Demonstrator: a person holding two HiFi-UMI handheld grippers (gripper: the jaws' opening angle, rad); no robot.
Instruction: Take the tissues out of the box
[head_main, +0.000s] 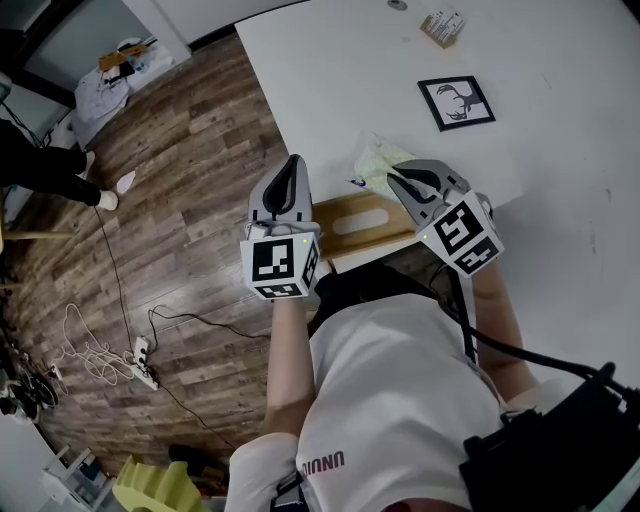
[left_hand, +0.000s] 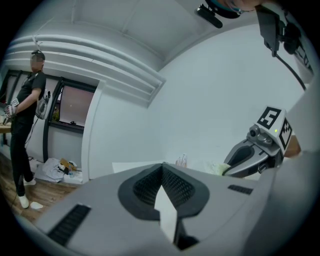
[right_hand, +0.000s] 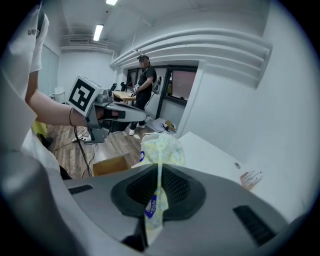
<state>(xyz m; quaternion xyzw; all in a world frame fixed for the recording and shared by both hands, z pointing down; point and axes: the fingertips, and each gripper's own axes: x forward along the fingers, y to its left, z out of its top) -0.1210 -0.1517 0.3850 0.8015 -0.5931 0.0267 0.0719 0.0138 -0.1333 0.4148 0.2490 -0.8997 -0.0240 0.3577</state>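
Observation:
My right gripper (head_main: 394, 181) (right_hand: 159, 166) is shut on a soft yellow-green tissue pack (head_main: 378, 159) (right_hand: 162, 148). The pack's end runs back between the pads, and the pack hangs above the table's near edge. Just below it lies a wooden tissue box (head_main: 336, 211) (right_hand: 112, 164) with an oval slot in its top. My left gripper (head_main: 293, 164) (left_hand: 162, 166) is raised beside the box, to its left, jaws together with a thin white sheet (left_hand: 166, 212) pinched between them. In the left gripper view the right gripper (left_hand: 248, 155) shows at the right with the pack (left_hand: 215, 168) at its tip.
The white table (head_main: 560, 70) holds a framed black-and-white picture (head_main: 456, 102) and a small card stand (head_main: 442, 25) at the far edge. Wood floor lies left, with cables and a power strip (head_main: 142, 365). Another person (right_hand: 145, 82) stands across the room.

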